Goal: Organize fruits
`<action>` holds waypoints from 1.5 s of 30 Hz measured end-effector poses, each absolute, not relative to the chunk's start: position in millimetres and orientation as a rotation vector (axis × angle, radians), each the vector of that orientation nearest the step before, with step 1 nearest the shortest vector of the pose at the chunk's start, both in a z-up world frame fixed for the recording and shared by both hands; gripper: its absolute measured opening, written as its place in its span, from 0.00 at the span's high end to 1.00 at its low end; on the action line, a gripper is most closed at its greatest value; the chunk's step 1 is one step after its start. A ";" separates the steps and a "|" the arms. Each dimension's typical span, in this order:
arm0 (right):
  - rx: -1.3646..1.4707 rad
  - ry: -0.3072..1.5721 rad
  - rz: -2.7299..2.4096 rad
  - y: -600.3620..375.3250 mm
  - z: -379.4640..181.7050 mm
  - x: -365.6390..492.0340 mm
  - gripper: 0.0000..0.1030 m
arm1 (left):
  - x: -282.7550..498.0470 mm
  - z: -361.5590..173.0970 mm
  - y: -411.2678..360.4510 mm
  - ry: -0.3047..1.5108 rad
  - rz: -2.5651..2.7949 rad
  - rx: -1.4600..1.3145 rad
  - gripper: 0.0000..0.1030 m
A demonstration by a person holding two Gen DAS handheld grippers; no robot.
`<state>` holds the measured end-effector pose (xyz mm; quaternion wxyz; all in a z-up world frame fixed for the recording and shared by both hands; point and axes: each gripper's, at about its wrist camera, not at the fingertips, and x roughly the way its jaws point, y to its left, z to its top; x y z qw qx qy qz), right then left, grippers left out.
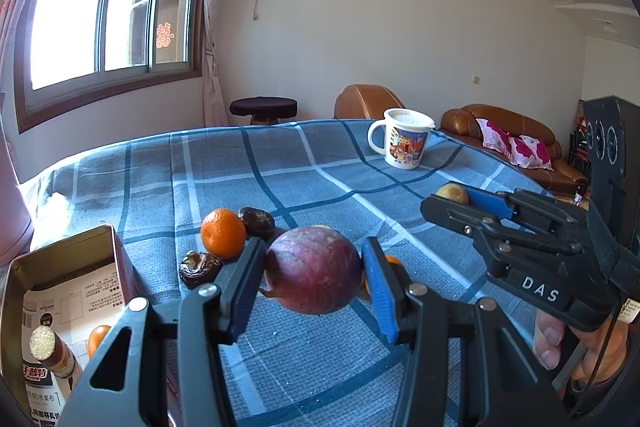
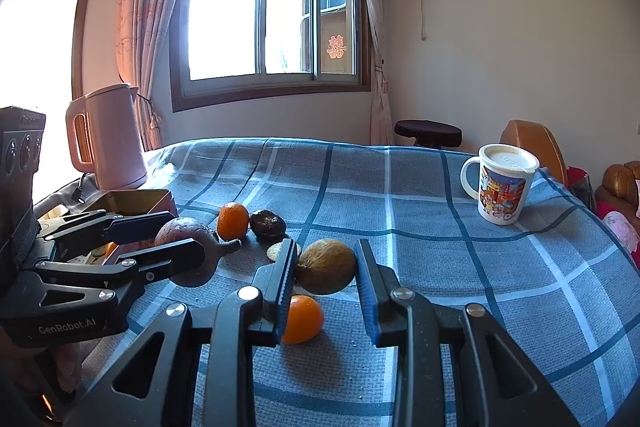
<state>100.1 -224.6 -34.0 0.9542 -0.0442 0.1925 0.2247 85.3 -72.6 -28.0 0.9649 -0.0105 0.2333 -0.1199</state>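
Note:
My left gripper (image 1: 314,273) is shut on a purple-red round fruit (image 1: 313,270) and holds it above the blue checked cloth; it also shows in the right wrist view (image 2: 188,251). My right gripper (image 2: 326,267) is shut on a brown-yellow oval fruit (image 2: 326,266), held above the cloth; the fruit shows in the left wrist view (image 1: 452,194). On the cloth lie an orange (image 1: 223,233), a dark wrinkled fruit (image 1: 257,221), another dark dried fruit (image 1: 199,268) and an orange (image 2: 301,319) under my right gripper. A tin box (image 1: 116,251) stands at the left with an orange (image 1: 97,339) inside.
A lidded cartoon mug (image 1: 404,143) stands on the far right of the table (image 1: 280,155). A pink kettle (image 2: 106,139) stands at the far left behind the tin. A small bottle (image 1: 54,351) lies in the tin. A stool (image 1: 263,108) and brown sofa (image 1: 512,131) lie beyond the table.

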 end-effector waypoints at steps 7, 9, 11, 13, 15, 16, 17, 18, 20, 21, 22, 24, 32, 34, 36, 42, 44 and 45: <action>-0.088 0.369 0.460 -225.9 -32.9 95.7 0.70 | 83.0 -27.5 -72.3 0.454 -0.238 -0.021 0.50; -0.089 0.357 0.463 -226.3 -32.1 93.8 0.70 | 81.4 -27.3 -72.1 0.448 -0.237 -0.021 0.50; -0.090 0.347 0.463 -226.6 -31.6 92.5 0.70 | 80.5 -26.9 -72.1 0.443 -0.236 -0.019 0.50; -0.088 0.340 0.464 -226.9 -31.0 91.4 0.70 | 79.6 -26.7 -72.1 0.436 -0.235 -0.018 0.50; -0.088 0.335 0.465 -227.1 -30.8 90.8 0.70 | 78.3 -26.3 -72.1 0.428 -0.234 -0.017 0.50; -0.088 0.334 0.465 -227.2 -30.5 90.5 0.70 | 77.5 -26.1 -72.1 0.423 -0.234 -0.017 0.51; -0.088 0.333 0.465 -227.2 -30.4 90.3 0.70 | 76.9 -26.0 -72.3 0.419 -0.235 -0.017 0.52; -0.087 0.331 0.465 -227.2 -30.3 89.8 0.70 | 76.6 -26.0 -72.4 0.416 -0.236 -0.015 0.53; -0.087 0.329 0.465 -227.2 -30.1 89.5 0.70 | 76.1 -26.1 -72.8 0.418 -0.243 -0.011 0.74; -0.088 0.328 0.465 -227.1 -30.2 89.5 0.70 | 76.1 -26.2 -73.7 0.424 -0.254 -0.008 0.85; -0.088 0.328 0.465 -227.0 -30.1 89.5 0.70 | 76.7 -26.3 -74.5 0.428 -0.251 -0.004 0.87; -0.087 0.327 0.465 -227.1 -30.1 89.5 0.70 | 79.4 -27.4 -74.1 0.449 -0.246 -0.005 0.87; -0.087 0.330 0.464 -226.3 -29.4 89.9 0.70 | 89.0 -32.1 -66.3 0.517 -0.229 -0.041 0.30; -0.086 0.335 0.465 -226.7 -29.9 90.4 0.70 | 93.8 -36.0 -68.3 0.558 -0.243 -0.037 0.26; -0.086 0.341 0.463 -226.7 -30.2 91.3 0.70 | 100.0 -42.5 -70.0 0.621 -0.248 -0.031 0.26; -0.085 0.344 0.464 -226.9 -30.1 91.9 0.70 | 102.0 -52.1 -62.7 0.698 -0.253 -0.031 0.26; -0.084 0.345 0.465 -227.2 -30.4 92.1 0.70 | 100.3 -54.4 -57.8 0.715 -0.254 -0.034 0.26; -0.083 0.345 0.465 -227.3 -30.5 92.2 0.70 | 98.2 -54.6 -54.7 0.715 -0.262 -0.042 0.26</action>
